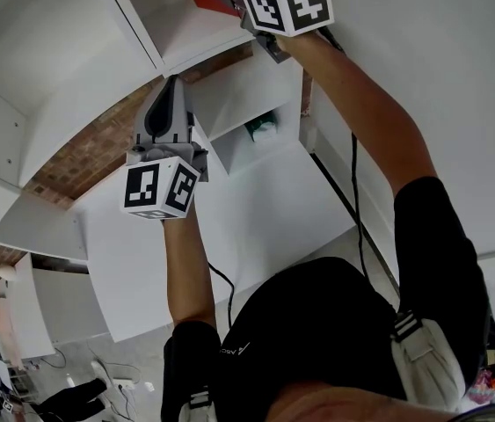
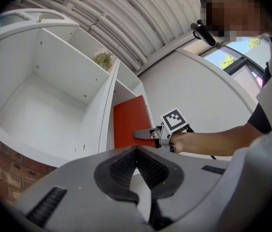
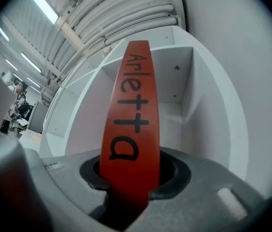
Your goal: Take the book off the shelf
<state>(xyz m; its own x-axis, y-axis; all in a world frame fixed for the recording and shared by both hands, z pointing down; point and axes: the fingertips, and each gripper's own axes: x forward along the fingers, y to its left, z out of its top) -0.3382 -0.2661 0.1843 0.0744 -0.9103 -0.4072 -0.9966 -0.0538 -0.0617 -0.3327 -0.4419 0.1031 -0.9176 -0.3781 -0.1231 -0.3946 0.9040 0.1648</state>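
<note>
The red book [image 3: 131, 120] is standing upright inside a narrow compartment of the white shelf [image 3: 174, 86], its spine facing out of the shelf and showing black lettering that reads "Arletta"; the right hand-held gripper [image 3: 128, 178] is reaching into that compartment's mouth and is clamping the lower spine, its jaws partly closed with both pads pressing on the book's covers; from the left gripper view, the book [image 2: 128, 124] is sitting in the shelf [image 2: 97, 115] compartment just to the right of a large empty one, with the right hand-held gripper [image 2: 143, 135] touching its outer edge; the left hand-held gripper [image 2: 136, 151] is hanging out in front of the shelf, apart from it, jaws drawn together at the tips and gripping nothing; a small green plant [image 2: 103, 58] is resting on top of the shelf; a brick wall [image 1: 89, 152] is showing behind the shelf [image 1: 133, 25].
</note>
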